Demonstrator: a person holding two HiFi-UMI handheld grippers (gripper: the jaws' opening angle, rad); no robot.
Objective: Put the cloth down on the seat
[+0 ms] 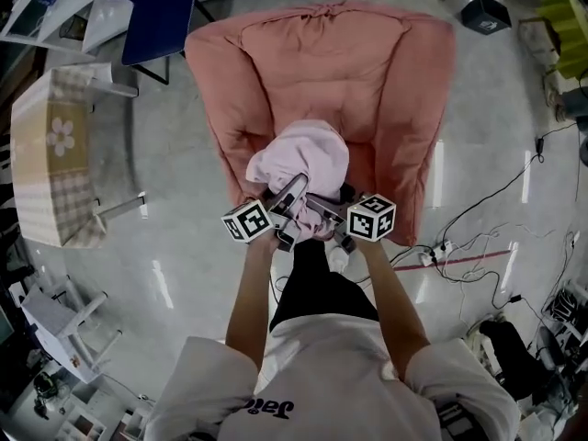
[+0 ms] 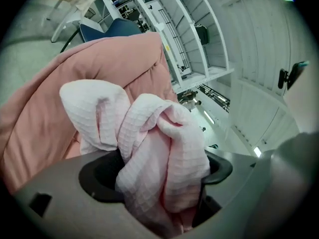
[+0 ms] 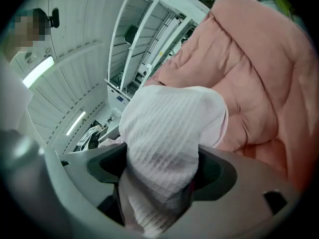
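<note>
White short-sleeved T-shirt [image 1: 322, 375] with black lettering [image 1: 268, 406], 2 black-and-white marker cubes [image 1: 247, 221] [image 1: 371, 217]

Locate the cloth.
Centre of the head view: the cloth is clamped in the left gripper and right gripper, over the front of the armchair seat.

Lab-like workroom: polished floor [image 1: 165, 154], loose cables [image 1: 469, 243], white metal shelving [image 2: 189, 44].

The cloth [image 1: 303, 159] is pale pink with a fine waffle grid. The armchair [image 1: 367, 72] is plain salmon pink. Behind the armchair a chair [image 1: 152, 12] is dark blue. Left of the armchair a table [image 1: 55, 154] is beige-checked with a pale flower.
</note>
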